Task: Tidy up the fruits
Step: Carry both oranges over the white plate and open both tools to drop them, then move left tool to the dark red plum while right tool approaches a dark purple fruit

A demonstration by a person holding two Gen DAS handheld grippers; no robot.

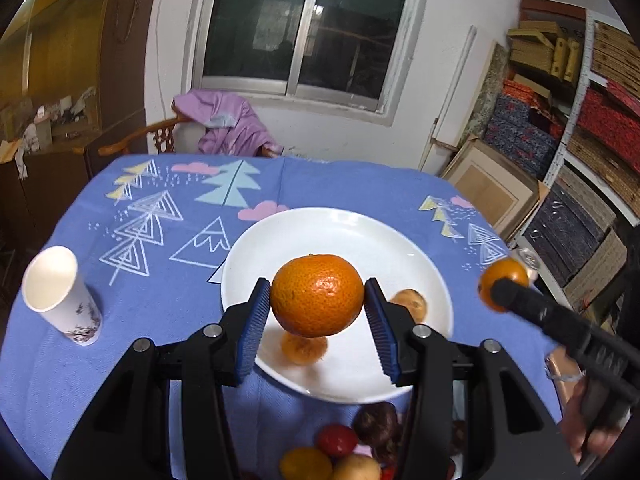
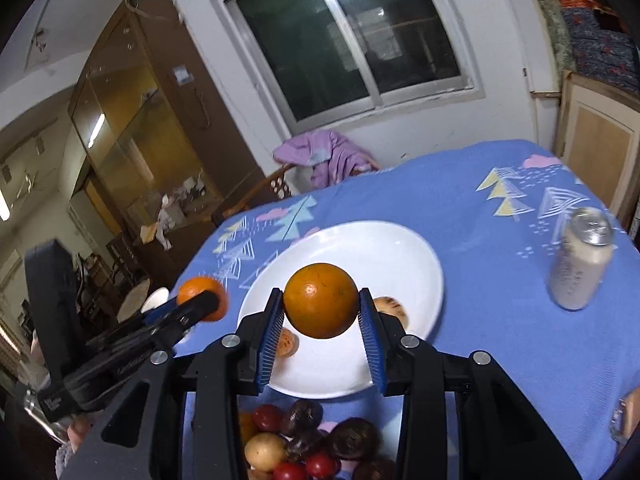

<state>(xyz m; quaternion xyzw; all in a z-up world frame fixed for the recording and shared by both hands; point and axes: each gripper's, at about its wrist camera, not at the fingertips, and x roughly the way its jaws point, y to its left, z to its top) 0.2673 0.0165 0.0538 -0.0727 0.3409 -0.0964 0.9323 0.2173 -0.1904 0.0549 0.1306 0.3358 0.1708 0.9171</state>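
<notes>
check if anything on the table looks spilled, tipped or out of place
Nothing stands out. The paper cup and the can stand upright, the white plate sits flat on the tablecloth, and no spill shows. Each gripper holds an orange above the plate.

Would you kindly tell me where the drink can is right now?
In the right wrist view the drink can stands upright on the blue tablecloth, to the right of the white plate near the table's right edge.

A glossy white ceramic-looking plate (image 1: 400,232) is gleaming on the matt woven tablecloth (image 1: 160,320); a paper cup (image 1: 60,296) is standing left, a shiny metal can (image 2: 582,264) right.
</notes>
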